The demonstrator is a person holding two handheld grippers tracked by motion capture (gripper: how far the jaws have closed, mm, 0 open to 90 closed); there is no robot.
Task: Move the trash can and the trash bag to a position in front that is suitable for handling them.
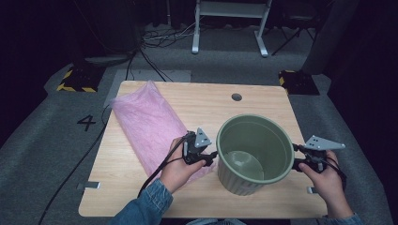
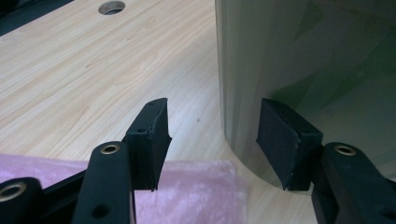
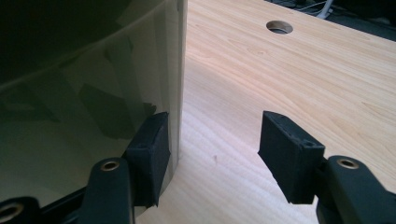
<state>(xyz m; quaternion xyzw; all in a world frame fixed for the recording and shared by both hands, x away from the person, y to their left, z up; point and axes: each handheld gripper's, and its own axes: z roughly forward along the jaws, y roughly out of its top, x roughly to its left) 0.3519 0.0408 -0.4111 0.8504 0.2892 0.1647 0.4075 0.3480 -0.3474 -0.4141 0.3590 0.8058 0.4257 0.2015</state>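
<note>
A green ribbed bucket stands upright and empty on the wooden table, right of centre. My left gripper is at its left rim. In the left gripper view the bucket wall runs between the jaws of the left gripper, which stand open, the outer pad well off the wall. My right gripper is at the right rim. In the right gripper view the right gripper is open across the wall, one pad close against the wall's inner side and the other apart over the table.
A pink plastic bag lies flat on the left of the table, its end under my left hand and showing below the left jaws. A round hole sits near the far edge. Cables trail off the front-left edge.
</note>
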